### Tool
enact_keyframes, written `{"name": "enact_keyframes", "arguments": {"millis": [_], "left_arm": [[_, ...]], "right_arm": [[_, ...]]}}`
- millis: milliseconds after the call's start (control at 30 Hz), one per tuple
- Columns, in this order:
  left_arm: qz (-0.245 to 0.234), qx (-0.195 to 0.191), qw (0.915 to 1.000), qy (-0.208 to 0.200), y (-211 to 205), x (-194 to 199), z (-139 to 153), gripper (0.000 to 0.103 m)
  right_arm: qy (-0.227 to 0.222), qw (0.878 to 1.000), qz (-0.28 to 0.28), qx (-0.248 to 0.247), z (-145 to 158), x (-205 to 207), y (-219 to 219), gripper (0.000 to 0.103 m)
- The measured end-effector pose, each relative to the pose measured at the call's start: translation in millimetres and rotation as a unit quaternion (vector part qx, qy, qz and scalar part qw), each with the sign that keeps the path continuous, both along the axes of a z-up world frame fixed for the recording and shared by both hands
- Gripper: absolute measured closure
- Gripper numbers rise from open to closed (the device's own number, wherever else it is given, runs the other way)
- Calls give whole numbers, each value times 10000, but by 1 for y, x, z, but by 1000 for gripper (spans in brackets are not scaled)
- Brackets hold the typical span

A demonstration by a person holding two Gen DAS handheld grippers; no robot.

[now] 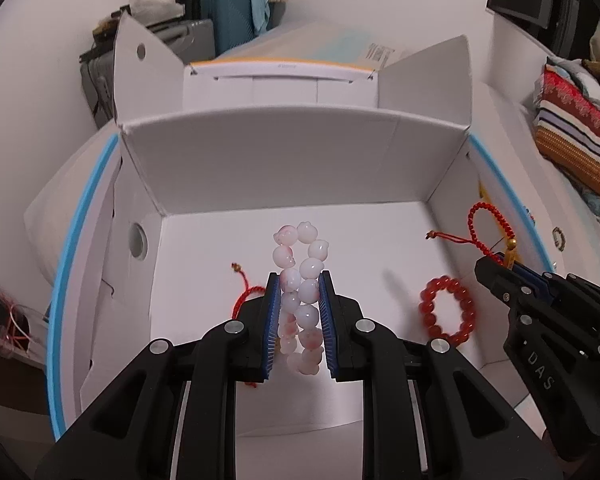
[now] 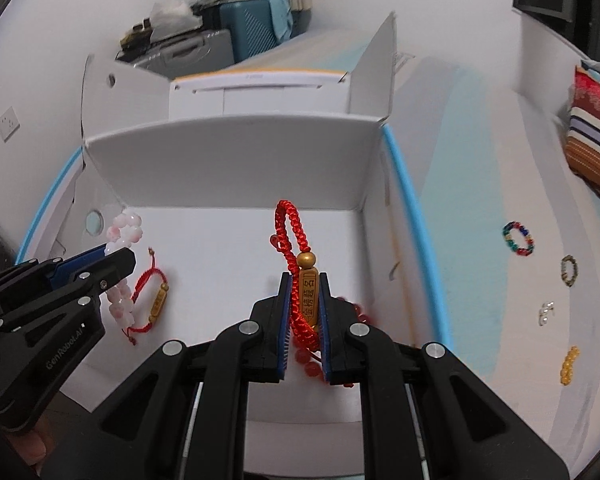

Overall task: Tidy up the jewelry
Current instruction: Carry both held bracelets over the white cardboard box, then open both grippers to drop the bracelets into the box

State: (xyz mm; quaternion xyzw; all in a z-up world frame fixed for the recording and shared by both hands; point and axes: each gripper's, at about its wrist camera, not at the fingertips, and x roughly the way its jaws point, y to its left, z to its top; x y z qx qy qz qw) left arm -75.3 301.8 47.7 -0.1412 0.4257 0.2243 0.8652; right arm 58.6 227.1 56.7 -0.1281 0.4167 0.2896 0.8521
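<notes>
A: What are you carrying over the white cardboard box [image 1: 284, 168]?

B: Your left gripper [image 1: 299, 280] is clamped on the pink-and-white bead bracelet [image 1: 300, 280]. The strand runs up between the blue pads, its loop standing out past the fingertips. Your right gripper [image 2: 305, 280] is closed around the red braided cord bracelet [image 2: 290, 232], pinching its gold barrel charm [image 2: 309, 298]; the cord loops forward beyond the tips.

A: How will they handle?

B: The beads look hard, smooth and probably slippery, on a strand that flexes, so you are best squeezing across two rows as you do now. The cord is soft, light and limp; the rigid charm gives the surer hold.

A: What lies nearby?

B: Below and left of your left gripper, another red cord bracelet [image 2: 153, 296] rests on the box floor. A dark red bead bracelet [image 1: 446, 308] lies under your right gripper. Small rings and beaded loops [image 2: 519, 239] sit well to its right, outside the box.
</notes>
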Motion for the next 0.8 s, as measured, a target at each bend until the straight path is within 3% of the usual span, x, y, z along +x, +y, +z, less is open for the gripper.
{"name": "enact_keyframes", "arguments": {"millis": [567,633,667,700,800], "left_arm": [[25,-52,9998,202,1,4,-12,82],[47,52,9997,252,0,4,-12,80],[67,130,9996,257,-2,4,-11,80],[107,269,9992,275,-3,3,-10,77],[183,361,9990,201,-4,-1,-4,63]], "right_arm": [[257,9990,67,-356,-20,1,12,89],[282,9989,77,-366,-20,0,13,80],[287,9990,83,-338,-19,-1,12,64],[286,9992,80,-266,-17,-2,11,54],[235,9994,61,-236,-10,-4,8,48]]}}
